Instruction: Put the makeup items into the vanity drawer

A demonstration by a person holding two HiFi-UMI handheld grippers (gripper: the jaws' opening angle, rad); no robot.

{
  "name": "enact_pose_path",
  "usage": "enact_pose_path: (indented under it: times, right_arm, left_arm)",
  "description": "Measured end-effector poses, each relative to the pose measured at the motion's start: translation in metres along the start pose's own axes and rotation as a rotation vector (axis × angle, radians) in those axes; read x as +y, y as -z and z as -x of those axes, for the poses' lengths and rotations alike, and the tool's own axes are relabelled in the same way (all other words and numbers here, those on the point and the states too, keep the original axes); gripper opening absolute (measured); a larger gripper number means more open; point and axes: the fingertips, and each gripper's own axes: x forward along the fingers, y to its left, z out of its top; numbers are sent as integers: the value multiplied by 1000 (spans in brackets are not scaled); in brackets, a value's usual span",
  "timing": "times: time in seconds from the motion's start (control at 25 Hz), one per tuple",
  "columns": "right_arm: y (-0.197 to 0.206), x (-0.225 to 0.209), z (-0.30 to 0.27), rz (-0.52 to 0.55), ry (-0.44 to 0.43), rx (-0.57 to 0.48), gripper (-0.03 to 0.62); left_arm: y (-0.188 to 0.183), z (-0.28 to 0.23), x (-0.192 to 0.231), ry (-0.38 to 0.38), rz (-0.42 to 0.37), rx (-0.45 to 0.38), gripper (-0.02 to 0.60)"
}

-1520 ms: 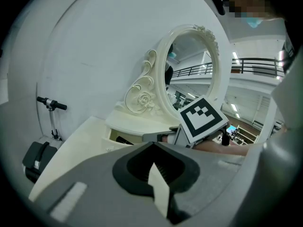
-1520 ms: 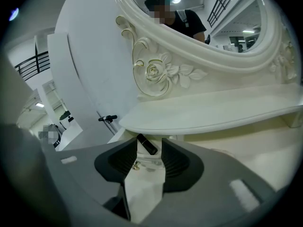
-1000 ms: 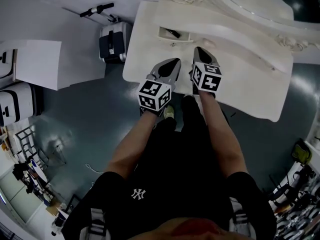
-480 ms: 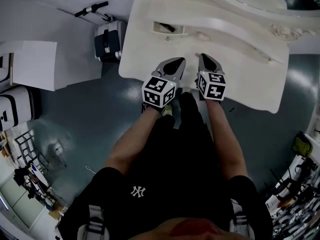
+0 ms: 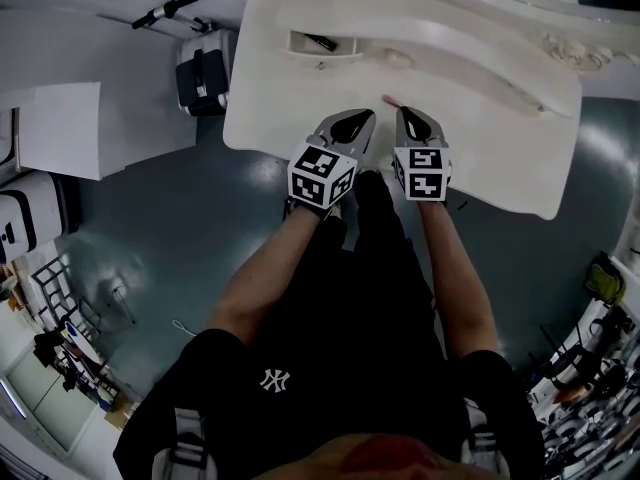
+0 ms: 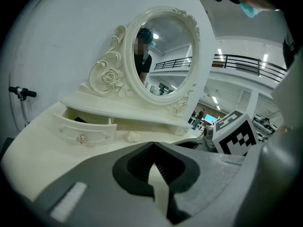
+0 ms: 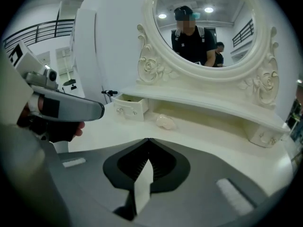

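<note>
Vanity drawer (image 6: 84, 132) stands open, a slim dark item (image 5: 322, 41) lying inside. A pale rounded makeup piece (image 7: 165, 122) sits on the tabletop (image 5: 290, 118) just beside it. Left gripper (image 6: 152, 144) and right gripper (image 7: 148, 140) hover near the front edge, jaws together, holding nothing.

Your head view is dim and bent at its edges; the vanity top (image 5: 500, 143) shows brightest. Your gripper views blur close up, corners black.

Cream vanity drawer (image 6: 84, 132) with a small knob, pulled open at the shelf's left end, dark slim item (image 5: 321, 42) lying inside, pale rounded makeup item (image 7: 165, 122) on the tabletop just beside the drawer
</note>
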Motion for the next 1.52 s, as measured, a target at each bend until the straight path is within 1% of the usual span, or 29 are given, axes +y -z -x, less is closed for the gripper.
enact_pose_path:
  times: [0.12,0.16,0.24,0.36,0.48,0.56,0.68,0.76,0.84,0.88,1.0,1.08,1.2,1.52]
  right_arm:
    - [11,-7,-5,61,-6,27,28]
    - [14,-9,-7,87,-11,37,39]
    - [20,-10,-10,148,-25,58,91]
    - [29,-15,-14,231,-33,86,118]
    - [37,-20,-21,269,-60,116,150]
    - [41,-23,-26,287,-85,137,159]
    - [47,-27,-33,295,-124,176,151]
    - [52,-27,-36,293,-161,198,131]
    - [54,-23,-37,306,-197,210,96]
    - [54,-22,-36,321,-207,215,72]
    - [54,-20,-37,356,-209,231,71]
    - [52,-19,-36,371,-205,229,70]
    - [39,-11,-32,397,-204,196,69]
    - [-26,29,-22,465,-251,53,71]
  left_arm:
    - [6,-10,-1,3,6,16,1]
    - [8,-13,-1,3,8,21,0]
    - [12,-19,0,2,12,29,0]
    - [17,-25,0,-1,18,40,0]
    - [21,-30,3,-8,27,49,0]
    - [22,-33,6,-17,32,53,0]
    - [23,-35,12,-32,40,55,1]
    - [23,-35,17,-43,45,55,0]
    - [23,-34,20,-54,51,53,0]
    - [23,-34,22,-61,54,51,2]
    - [21,-31,25,-77,63,41,0]
    - [20,-27,28,-86,64,34,1]
    - [15,-19,31,-97,63,18,0]
    - [-6,11,42,-139,46,-44,0]
